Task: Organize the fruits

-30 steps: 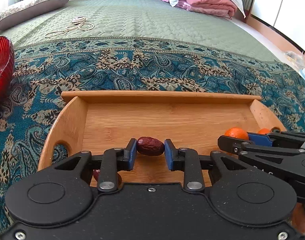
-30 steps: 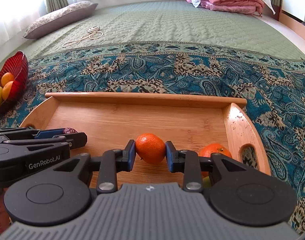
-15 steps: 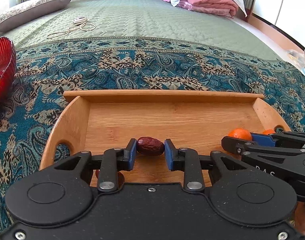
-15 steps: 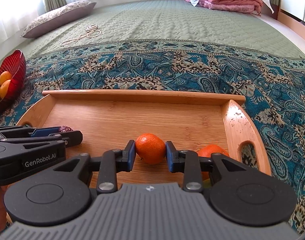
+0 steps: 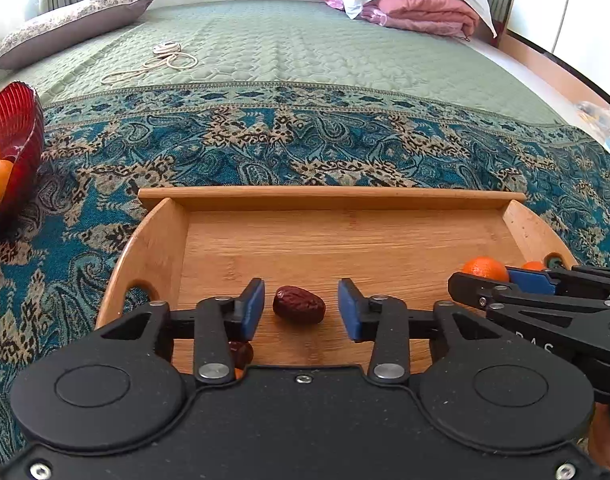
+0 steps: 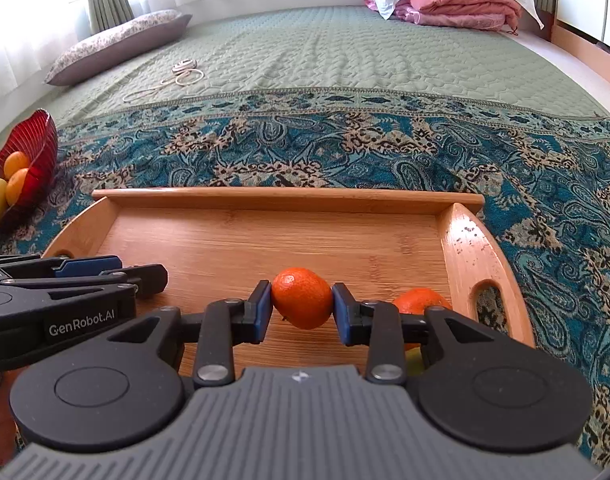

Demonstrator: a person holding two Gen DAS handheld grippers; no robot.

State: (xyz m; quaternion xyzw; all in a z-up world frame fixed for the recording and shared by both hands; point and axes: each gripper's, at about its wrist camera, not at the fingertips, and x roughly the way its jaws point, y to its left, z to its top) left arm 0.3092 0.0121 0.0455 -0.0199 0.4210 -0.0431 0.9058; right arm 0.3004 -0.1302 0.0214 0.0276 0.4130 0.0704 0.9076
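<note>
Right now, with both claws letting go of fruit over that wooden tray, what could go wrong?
The left gripper is opening; its pads are clear of the red date, which lies on the wooden tray. The right gripper is opening too, pads seemingly at the mandarin.
1. The round mandarin may roll into the second mandarin.
2. The grippers sit close together; pulling back could make them bump.

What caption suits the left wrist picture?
Left gripper opening around a red date lying on the wooden tray.
</note>
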